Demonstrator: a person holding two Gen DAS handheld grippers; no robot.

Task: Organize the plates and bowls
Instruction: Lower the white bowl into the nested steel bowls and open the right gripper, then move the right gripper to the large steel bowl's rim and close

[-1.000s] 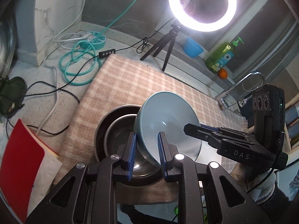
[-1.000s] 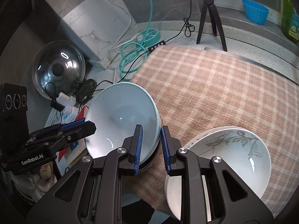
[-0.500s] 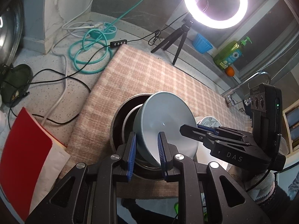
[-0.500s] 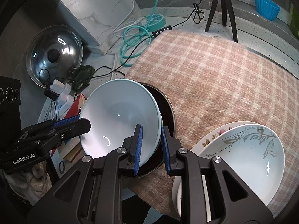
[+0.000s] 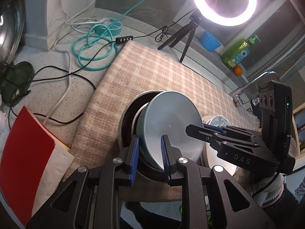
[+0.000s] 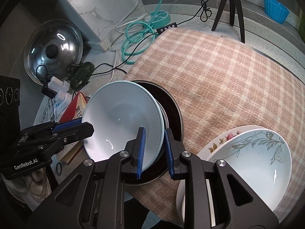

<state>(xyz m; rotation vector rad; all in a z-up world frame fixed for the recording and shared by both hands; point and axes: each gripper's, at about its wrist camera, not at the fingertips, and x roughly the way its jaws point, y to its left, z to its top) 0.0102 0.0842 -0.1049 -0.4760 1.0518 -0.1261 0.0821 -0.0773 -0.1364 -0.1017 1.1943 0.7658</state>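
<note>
Right wrist view: the checked cloth covers most of the counter, running from the near edge to the far tripod. On its near right I see two white plates stacked, the upper one with a grey leaf pattern, the lower with pink flowers at its rim. Near left on the cloth sits a dark metal pot, and the pale blue bowl is inside it, tilted so its open face points up and toward the near left, its far right rim sunk behind the pot's wall.

I hold the bowl from two sides. My right gripper is clamped on the bowl's near right rim, one blue pad inside the bowl and one outside, between bowl and pot. My left gripper comes in from the left and pinches the opposite rim; its black body reads "GenRobot.AI". In the left wrist view the same bowl leans to the right, my left gripper closed over its near edge, and the right gripper reaches in from the right, marked "DAS".

Left of the pot lies a red book with printed characters too small to read. Farther left a steel lid leans against the wall. At the far edge a green soap bottle carries a label I cannot read.
</note>
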